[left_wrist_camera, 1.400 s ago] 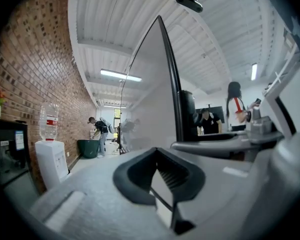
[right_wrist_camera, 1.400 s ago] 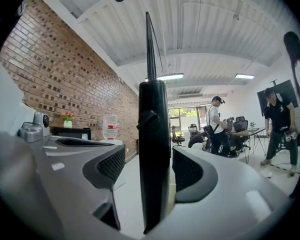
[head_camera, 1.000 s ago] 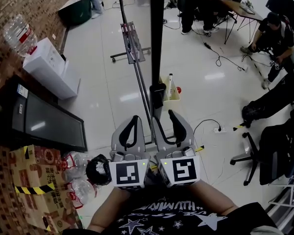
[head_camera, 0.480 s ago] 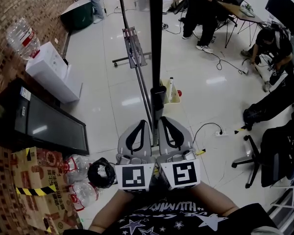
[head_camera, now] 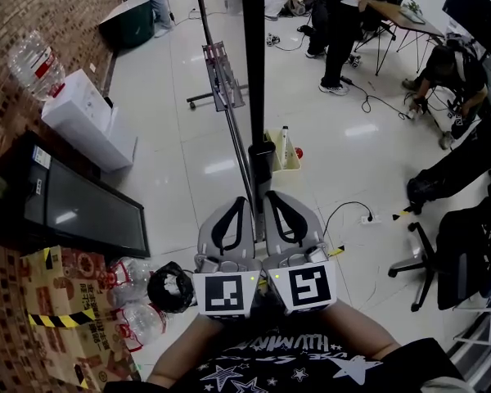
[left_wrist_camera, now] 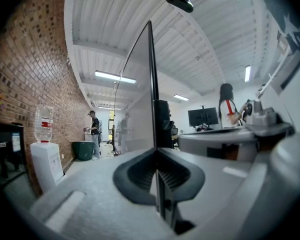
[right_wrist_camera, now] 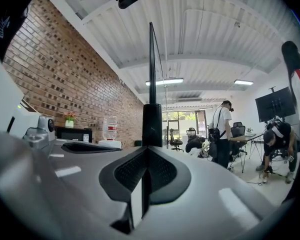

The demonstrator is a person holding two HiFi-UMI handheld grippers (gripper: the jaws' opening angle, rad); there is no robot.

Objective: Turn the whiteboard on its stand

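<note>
I see the whiteboard [head_camera: 251, 72] edge-on from above, as a thin dark upright line that runs down to my two grippers. Its wheeled stand [head_camera: 221, 76] reaches away across the floor. The left gripper [head_camera: 244, 207] and the right gripper [head_camera: 268, 203] sit side by side at the board's near edge. In the left gripper view the board's edge [left_wrist_camera: 151, 84] runs down between the jaws of the left gripper [left_wrist_camera: 157, 154], which are shut on it. In the right gripper view the right gripper [right_wrist_camera: 146, 154] is likewise shut on the edge [right_wrist_camera: 151, 74].
A water dispenser [head_camera: 82, 113] and a black cabinet [head_camera: 74, 203] line the brick wall at left. Plastic bottles and a black bag [head_camera: 168, 285] lie by my feet. A marker tray [head_camera: 282, 158] sits beside the board. People, desks and an office chair [head_camera: 425, 260] fill the right.
The two grippers have drawn together against the board's edge, and the right gripper's jaws have gone from open to shut. People at the back have shifted.
</note>
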